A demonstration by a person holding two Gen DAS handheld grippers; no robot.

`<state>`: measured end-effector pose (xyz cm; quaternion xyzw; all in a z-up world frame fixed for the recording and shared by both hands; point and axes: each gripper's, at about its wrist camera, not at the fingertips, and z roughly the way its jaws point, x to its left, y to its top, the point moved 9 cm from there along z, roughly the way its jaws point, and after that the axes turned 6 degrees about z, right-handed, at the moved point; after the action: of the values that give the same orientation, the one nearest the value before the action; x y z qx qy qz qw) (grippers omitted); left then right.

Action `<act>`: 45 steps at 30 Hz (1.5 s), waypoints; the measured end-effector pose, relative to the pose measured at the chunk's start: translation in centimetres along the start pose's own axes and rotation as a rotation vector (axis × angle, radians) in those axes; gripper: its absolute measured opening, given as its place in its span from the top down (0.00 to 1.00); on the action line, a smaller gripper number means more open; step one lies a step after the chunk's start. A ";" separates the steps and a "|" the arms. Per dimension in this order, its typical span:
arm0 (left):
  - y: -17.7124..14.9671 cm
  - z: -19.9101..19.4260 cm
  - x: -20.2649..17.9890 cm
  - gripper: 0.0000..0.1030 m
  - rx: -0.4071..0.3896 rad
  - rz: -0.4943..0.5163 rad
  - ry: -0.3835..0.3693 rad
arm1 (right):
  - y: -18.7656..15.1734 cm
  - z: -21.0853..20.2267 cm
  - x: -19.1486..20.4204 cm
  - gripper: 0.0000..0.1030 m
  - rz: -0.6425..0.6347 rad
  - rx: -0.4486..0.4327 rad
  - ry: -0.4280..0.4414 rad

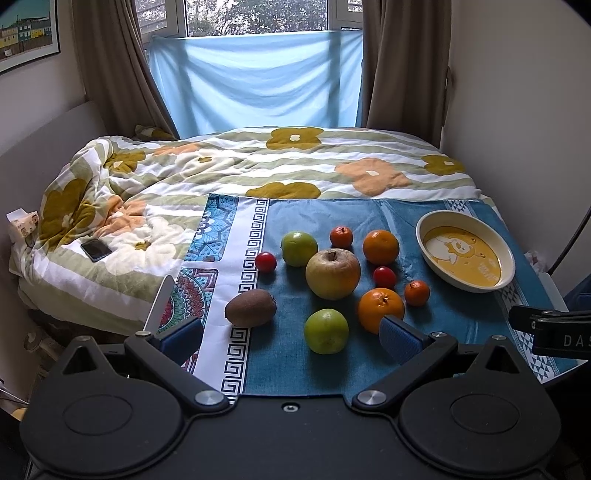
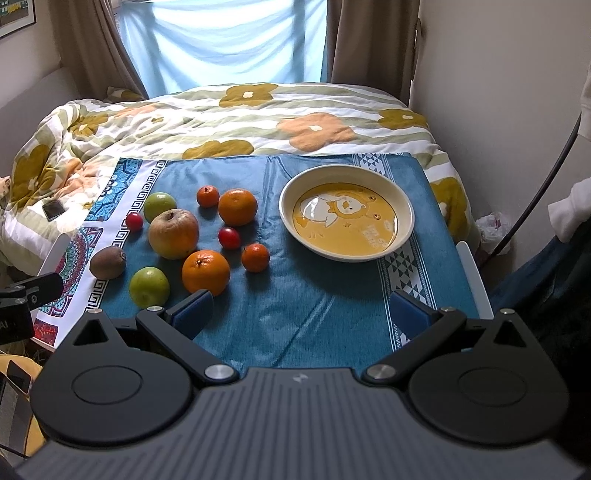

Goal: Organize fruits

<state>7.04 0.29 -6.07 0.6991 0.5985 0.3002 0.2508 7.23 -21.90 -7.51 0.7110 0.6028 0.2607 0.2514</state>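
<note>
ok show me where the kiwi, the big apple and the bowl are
kiwi (image 1: 250, 308), left wrist view, middle of its brown skin
big apple (image 1: 332, 275), left wrist view, front face
bowl (image 2: 400, 199), right wrist view, cream rim

Bare blue cloth (image 2: 314, 295) in front of the bowl (image 2: 288, 218) gives open passage. Left of the bowl, fruit crowds close: apple (image 2: 173, 233), oranges (image 2: 205, 271), green fruits (image 2: 149, 287), kiwi (image 2: 108, 262); narrow gaps only.

I see a bed with floral duvet (image 1: 258, 162), brown curtains (image 1: 402, 62), daylit window (image 1: 255, 16), blue sheet (image 1: 255, 81) hung beneath, pale walls (image 1: 517, 92).
</note>
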 end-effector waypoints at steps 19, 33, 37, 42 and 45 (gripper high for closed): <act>0.0 0.2 0.3 0.00 0.001 -0.007 0.005 | 0.2 0.6 0.5 0.00 -0.012 0.005 0.005; 0.0 0.2 0.3 0.00 0.003 -0.001 0.002 | 0.3 0.8 0.8 0.00 -0.018 0.005 0.009; 0.0 0.2 0.4 0.00 0.003 0.001 0.003 | 0.3 0.8 0.8 0.00 -0.018 0.006 0.008; 0.0 0.2 0.4 0.00 0.006 0.008 0.006 | 0.3 0.8 0.7 0.00 -0.011 0.009 0.011; 0.0 0.1 0.5 0.00 0.005 0.022 0.009 | 0.3 0.8 0.7 0.00 -0.005 0.008 0.012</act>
<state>7.16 0.79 -6.05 0.7050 0.5925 0.3047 0.2432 8.14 -21.33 -7.86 0.7089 0.6072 0.2617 0.2454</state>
